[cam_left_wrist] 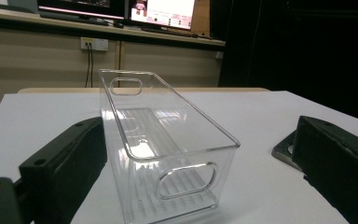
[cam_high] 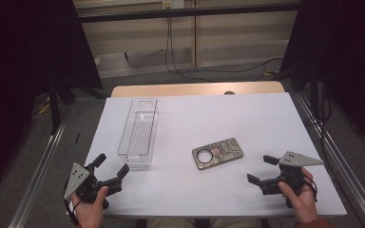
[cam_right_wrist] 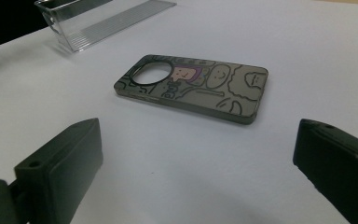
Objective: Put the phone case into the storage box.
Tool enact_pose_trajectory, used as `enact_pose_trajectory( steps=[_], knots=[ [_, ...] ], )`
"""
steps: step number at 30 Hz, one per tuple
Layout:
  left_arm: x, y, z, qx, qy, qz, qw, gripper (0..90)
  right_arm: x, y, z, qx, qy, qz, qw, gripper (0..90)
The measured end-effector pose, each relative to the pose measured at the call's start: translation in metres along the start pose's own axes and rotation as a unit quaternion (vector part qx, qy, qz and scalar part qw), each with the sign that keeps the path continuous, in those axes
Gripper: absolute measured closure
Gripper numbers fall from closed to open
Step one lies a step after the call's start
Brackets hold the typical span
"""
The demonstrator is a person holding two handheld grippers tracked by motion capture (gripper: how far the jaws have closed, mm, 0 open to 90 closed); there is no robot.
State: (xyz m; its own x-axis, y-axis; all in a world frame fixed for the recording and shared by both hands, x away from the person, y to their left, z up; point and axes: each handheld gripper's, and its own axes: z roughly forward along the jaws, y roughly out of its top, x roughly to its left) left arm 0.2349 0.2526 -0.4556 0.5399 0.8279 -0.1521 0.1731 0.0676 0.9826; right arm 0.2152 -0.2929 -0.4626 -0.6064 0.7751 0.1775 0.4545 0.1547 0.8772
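I hold my left tongs (cam_high: 110,170) and my right tongs (cam_high: 261,169) low at my edge of the white bench (cam_high: 266,118). Both are spread wide and hold nothing. A little farther out, the phone case (cam_high: 217,153) lies flat, closer to my right tongs. The clear box (cam_high: 139,130) stands just past my left tongs and reaches away from me. I think the case goes in the box. I should pinch its long sides slowly and lift it level.

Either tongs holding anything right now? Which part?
Nothing held. Left tongs open, facing the bin; right tongs open, facing the phone case.
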Motion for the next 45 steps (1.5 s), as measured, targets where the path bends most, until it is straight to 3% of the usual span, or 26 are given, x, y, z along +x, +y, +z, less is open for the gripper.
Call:
enact_pose_trajectory(
  steps=[5,9,21,23,29,34,42,45],
  knots=[
    [0.0,0.0,0.0,0.0,0.001,-0.001,1.0,3.3,0.0,0.005,0.002,0.002,-0.002,-0.003,1.0,2.6],
    [0.001,0.0,0.001,0.002,0.004,0.001,1.0,3.3,0.0,0.012,0.002,0.016,-0.003,0.009,0.9998,2.9],
    [0.001,0.0,0.003,0.004,0.0,0.002,1.0,3.3,-0.004,0.027,0.014,0.036,-0.009,-0.004,0.9993,3.5],
    [0.001,0.0,0.003,0.004,0.001,0.003,1.0,3.3,-0.005,0.03,0.016,0.037,0.009,-0.009,0.9992,1.7],
    [0.001,0.0,0.002,0.002,0.002,0.001,1.0,3.3,-0.008,0.039,0.027,0.055,0.031,-0.01,0.9979,1.9],
    [0.002,0.0,0.002,0.004,0.0,0.003,1.0,3.3,-0.009,0.046,0.035,0.062,0.025,-0.013,0.9977,1.7],
    [0.001,0.0,0.003,0.006,0.002,0.002,1.0,3.3,-0.013,0.057,0.048,0.073,0.037,-0.027,0.9963,9.8],
    [0.002,0.0,0.004,0.007,0.0,0.002,1.0,3.3,-0.017,0.063,0.053,0.075,0.041,-0.028,0.9959,16.6]
  ],
)
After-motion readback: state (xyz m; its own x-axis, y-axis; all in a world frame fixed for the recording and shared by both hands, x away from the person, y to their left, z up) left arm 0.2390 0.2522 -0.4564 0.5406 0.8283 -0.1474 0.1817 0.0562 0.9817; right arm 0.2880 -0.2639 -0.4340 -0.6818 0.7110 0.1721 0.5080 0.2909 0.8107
